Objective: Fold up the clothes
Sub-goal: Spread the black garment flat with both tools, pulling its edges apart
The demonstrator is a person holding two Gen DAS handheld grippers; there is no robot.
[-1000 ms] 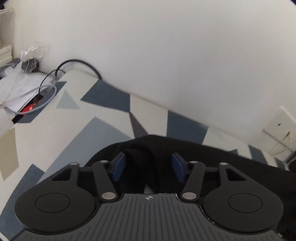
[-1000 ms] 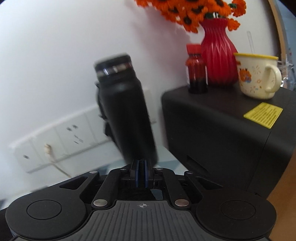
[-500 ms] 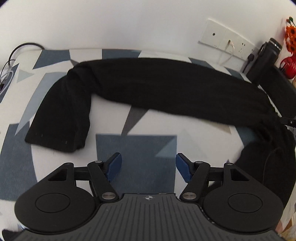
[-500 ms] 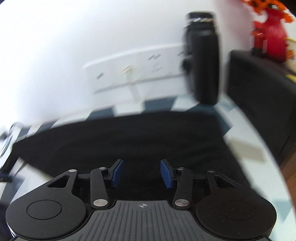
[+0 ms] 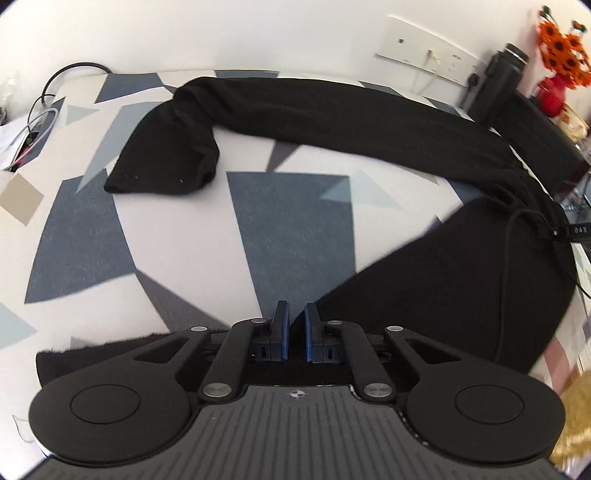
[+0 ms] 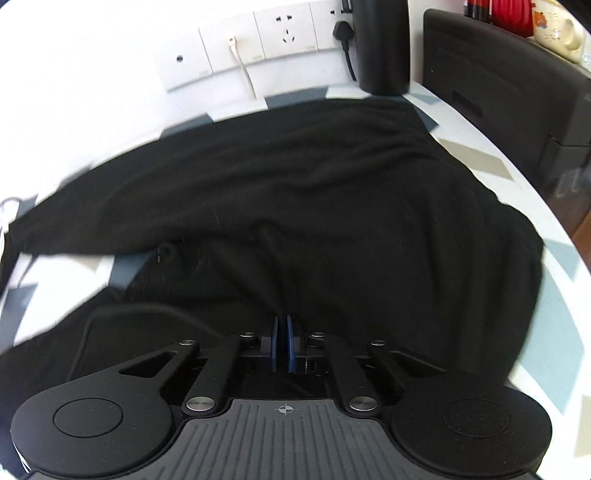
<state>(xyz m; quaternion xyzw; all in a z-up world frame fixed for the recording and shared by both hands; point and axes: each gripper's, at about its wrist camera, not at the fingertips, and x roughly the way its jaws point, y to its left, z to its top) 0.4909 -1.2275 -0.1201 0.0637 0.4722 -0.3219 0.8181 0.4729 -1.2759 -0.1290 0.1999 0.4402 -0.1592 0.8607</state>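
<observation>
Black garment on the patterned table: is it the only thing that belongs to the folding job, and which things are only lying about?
Belongs to the job:
black garment
left gripper, jaws closing
right gripper, shut

Only lying about:
black flask
red vase with orange flowers
cream mug
cables
wall sockets

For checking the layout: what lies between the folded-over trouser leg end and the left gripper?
Only bare patterned tablecloth between the leg end and left gripper, in the left wrist view.
</observation>
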